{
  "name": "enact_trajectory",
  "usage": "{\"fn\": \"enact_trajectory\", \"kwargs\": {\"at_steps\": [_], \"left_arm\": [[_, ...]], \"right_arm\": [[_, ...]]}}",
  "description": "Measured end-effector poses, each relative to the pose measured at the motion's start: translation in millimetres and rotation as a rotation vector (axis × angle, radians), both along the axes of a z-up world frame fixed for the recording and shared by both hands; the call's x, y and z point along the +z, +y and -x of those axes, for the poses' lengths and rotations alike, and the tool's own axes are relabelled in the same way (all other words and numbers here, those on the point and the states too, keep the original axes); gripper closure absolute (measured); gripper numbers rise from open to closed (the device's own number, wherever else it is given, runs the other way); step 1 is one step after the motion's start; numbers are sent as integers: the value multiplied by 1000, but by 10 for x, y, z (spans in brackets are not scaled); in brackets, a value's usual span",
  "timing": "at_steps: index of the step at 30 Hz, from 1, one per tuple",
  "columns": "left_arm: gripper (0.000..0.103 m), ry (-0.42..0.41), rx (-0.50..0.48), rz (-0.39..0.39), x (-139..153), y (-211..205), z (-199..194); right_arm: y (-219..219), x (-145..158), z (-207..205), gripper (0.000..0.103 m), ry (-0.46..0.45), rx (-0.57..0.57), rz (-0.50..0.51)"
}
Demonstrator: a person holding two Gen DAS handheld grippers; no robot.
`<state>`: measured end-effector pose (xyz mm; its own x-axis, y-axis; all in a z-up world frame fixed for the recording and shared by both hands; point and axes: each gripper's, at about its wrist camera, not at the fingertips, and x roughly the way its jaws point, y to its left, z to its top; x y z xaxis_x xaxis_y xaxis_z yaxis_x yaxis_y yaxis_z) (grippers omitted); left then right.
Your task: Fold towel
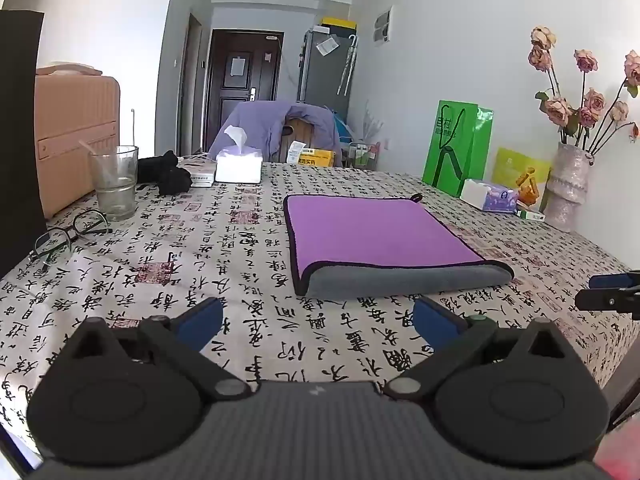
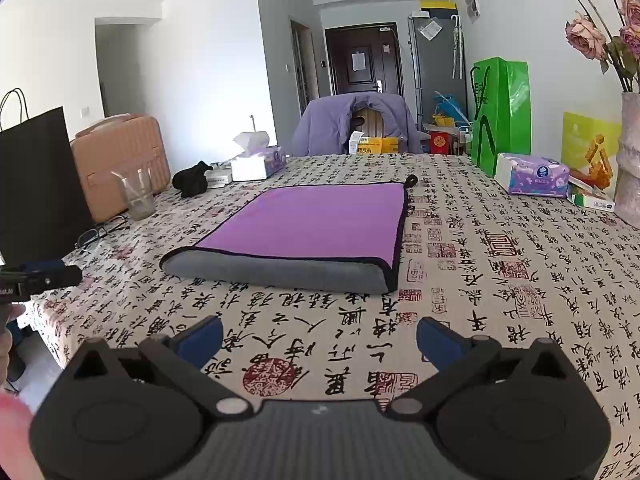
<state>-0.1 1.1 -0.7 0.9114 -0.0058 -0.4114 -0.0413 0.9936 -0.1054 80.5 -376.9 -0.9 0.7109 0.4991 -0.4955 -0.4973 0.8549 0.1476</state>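
Note:
A purple towel (image 1: 372, 232) with a grey underside and dark trim lies folded in half on the patterned tablecloth (image 1: 200, 264), its grey folded edge facing me. It also shows in the right wrist view (image 2: 316, 220). My left gripper (image 1: 318, 320) is open and empty, held above the cloth in front of the towel's near left side. My right gripper (image 2: 318, 338) is open and empty, in front of the towel's near right side. The right gripper's tip shows at the left wrist view's right edge (image 1: 612, 292); the left gripper's tip shows at the right wrist view's left edge (image 2: 40, 276).
A glass (image 1: 114, 182), eyeglasses (image 1: 68, 234), a black object (image 1: 168, 174) and a tissue box (image 1: 239, 164) stand at the left back. A green bag (image 1: 458, 146), tissue pack (image 1: 490, 196) and flower vase (image 1: 566, 188) stand at the right. A black bag (image 2: 38, 184) stands at the left edge.

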Motion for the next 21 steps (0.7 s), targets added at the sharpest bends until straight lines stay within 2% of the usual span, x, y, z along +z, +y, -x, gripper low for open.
{"fn": "enact_trajectory", "kwargs": {"at_steps": [21], "left_arm": [[0, 0, -5, 2, -22, -38, -18]], "right_arm": [[19, -9, -2, 0, 3, 2, 5]]}}
